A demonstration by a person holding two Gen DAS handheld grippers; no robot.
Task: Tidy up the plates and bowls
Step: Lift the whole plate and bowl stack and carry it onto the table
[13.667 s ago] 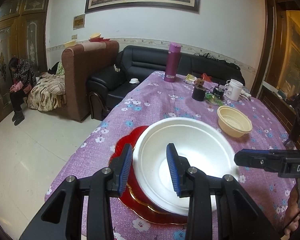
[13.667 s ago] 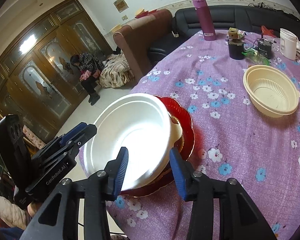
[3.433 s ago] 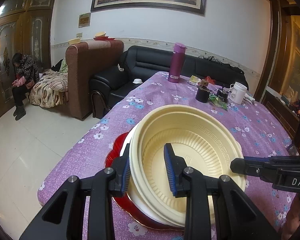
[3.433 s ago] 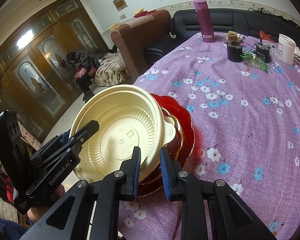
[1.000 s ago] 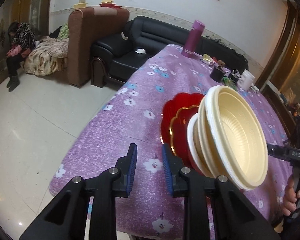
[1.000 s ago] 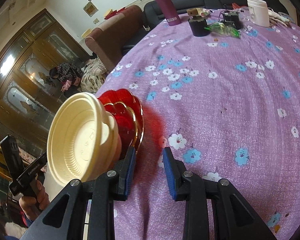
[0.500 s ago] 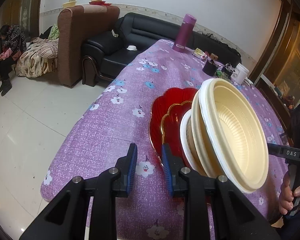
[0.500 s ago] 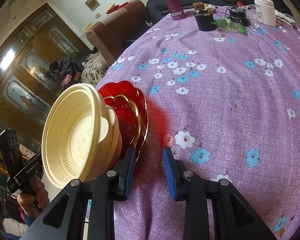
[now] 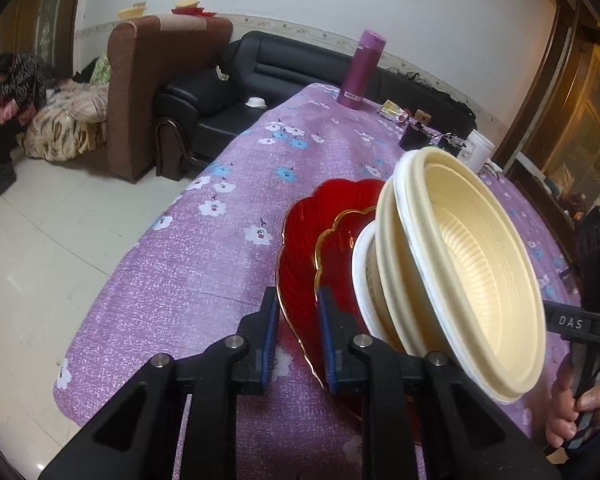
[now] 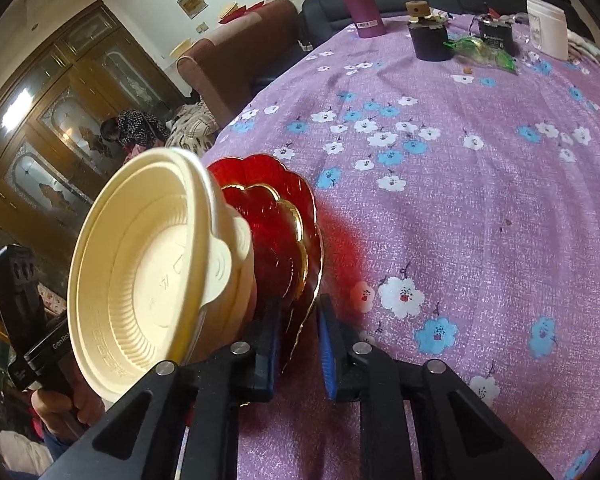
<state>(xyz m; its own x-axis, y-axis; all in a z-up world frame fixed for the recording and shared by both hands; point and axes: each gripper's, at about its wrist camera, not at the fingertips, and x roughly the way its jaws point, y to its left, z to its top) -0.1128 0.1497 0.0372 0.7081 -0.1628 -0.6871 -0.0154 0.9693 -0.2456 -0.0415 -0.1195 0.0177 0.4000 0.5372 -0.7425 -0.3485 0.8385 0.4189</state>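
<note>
A cream bowl (image 9: 480, 264) sits nested in a white bowl (image 9: 360, 264). Both rest on a small gold-rimmed red plate (image 9: 336, 248) and a large scalloped red plate (image 9: 300, 232). The stack stands near the front edge of the purple flowered tablecloth (image 9: 228, 248). My left gripper (image 9: 298, 336) is closing, its blue pads against the large plate's near rim. From the opposite side my right gripper (image 10: 300, 340) is closing on the large red plate (image 10: 260, 168), below the cream bowl (image 10: 148, 256). Each view shows the other gripper and the hand holding it beyond the stack.
At the far end of the table stand a purple flask (image 9: 360, 72), a black jar (image 10: 428, 40), a white cup (image 10: 548, 28) and a green wrapper (image 10: 480, 50). A black sofa (image 9: 220, 96) and brown armchair (image 9: 140, 92) stand beyond. A person (image 9: 16, 92) sits far left.
Both grippers moved in to the stack from opposite sides. Their jaws narrowed, and the large red plate's rim now sits between each pair of pads.
</note>
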